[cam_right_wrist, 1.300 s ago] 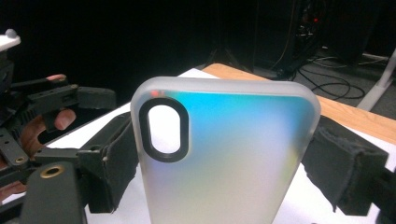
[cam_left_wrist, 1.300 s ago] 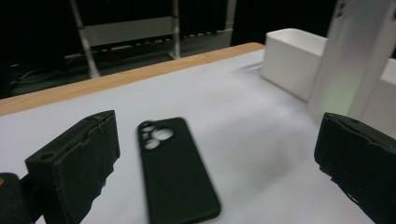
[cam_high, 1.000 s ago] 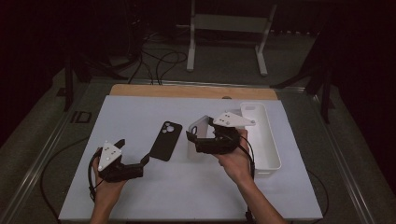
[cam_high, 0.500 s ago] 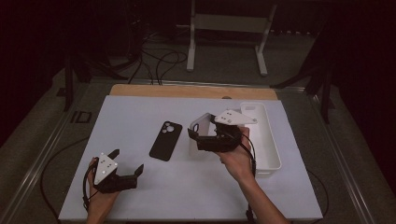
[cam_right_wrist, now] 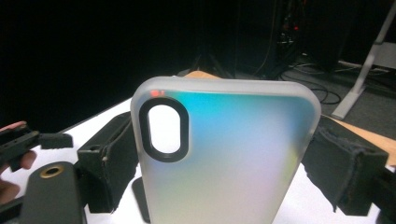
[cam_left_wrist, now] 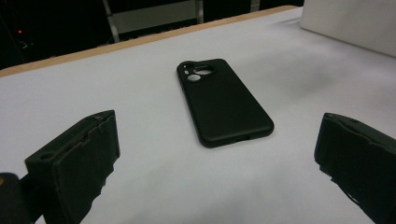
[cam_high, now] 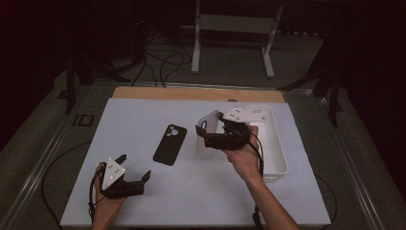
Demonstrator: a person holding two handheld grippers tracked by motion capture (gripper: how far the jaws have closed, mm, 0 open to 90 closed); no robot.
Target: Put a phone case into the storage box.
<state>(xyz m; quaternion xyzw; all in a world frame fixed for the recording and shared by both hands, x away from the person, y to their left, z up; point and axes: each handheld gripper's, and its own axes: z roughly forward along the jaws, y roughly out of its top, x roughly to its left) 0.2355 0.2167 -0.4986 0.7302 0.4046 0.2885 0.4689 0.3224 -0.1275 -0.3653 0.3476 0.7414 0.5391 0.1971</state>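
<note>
A black phone case (cam_high: 170,143) lies flat, back up, in the middle of the white table; in the left gripper view this black case (cam_left_wrist: 224,102) rests just beyond the jaws. My left gripper (cam_high: 134,166) is low near the table's front left, open and empty, its jaws wide apart (cam_left_wrist: 217,156). My right gripper (cam_high: 203,136) hangs above the table right of the black case, shut on a frosted, iridescent phone case (cam_high: 212,120). That frosted case (cam_right_wrist: 224,154) stands upright between the jaws (cam_right_wrist: 226,163), its oval camera cutout at the upper left.
A white rectangular tray (cam_high: 282,153) sits at the table's right, just behind the right hand; its wall (cam_left_wrist: 350,23) shows far right in the left gripper view. A wooden strip (cam_high: 191,93) edges the table's far side. Cables and a stand lie beyond.
My left gripper has drawn back toward the near edge of the table. The right gripper, still holding the frosted case, has shifted slightly left.
</note>
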